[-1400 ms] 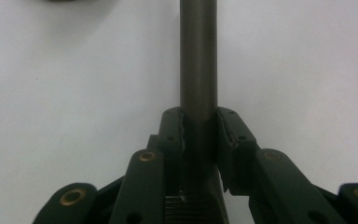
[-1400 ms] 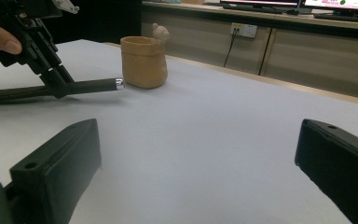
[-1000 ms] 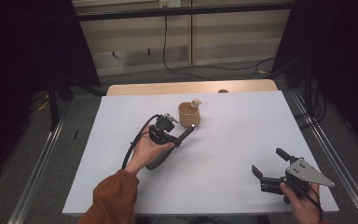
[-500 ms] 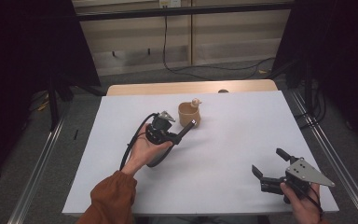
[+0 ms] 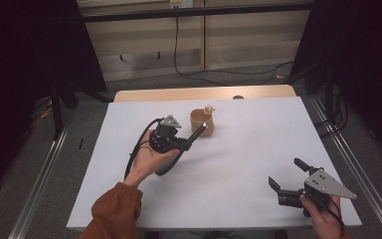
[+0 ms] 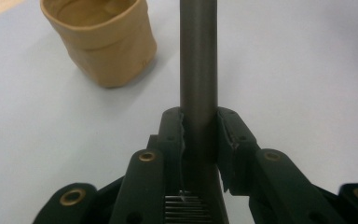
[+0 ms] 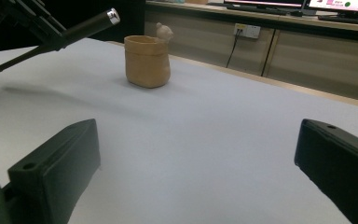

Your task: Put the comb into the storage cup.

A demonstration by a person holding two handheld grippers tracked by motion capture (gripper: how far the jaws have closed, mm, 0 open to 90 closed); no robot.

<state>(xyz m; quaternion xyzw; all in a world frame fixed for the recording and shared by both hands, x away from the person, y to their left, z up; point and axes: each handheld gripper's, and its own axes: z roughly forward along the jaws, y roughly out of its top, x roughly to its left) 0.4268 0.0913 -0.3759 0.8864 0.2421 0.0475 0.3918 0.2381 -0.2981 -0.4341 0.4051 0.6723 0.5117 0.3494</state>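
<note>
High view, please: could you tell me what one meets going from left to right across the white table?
Left claw clamped on a dark pen → tan cup → right claw, jaws apart.

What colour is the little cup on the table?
The cup is light tan brown, like clay. It shows best in the right gripper view.

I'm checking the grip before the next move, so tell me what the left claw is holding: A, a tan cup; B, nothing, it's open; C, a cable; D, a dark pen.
D: in the left gripper view the left claw is shut on the pen, while the cup stands apart on the table.
</note>
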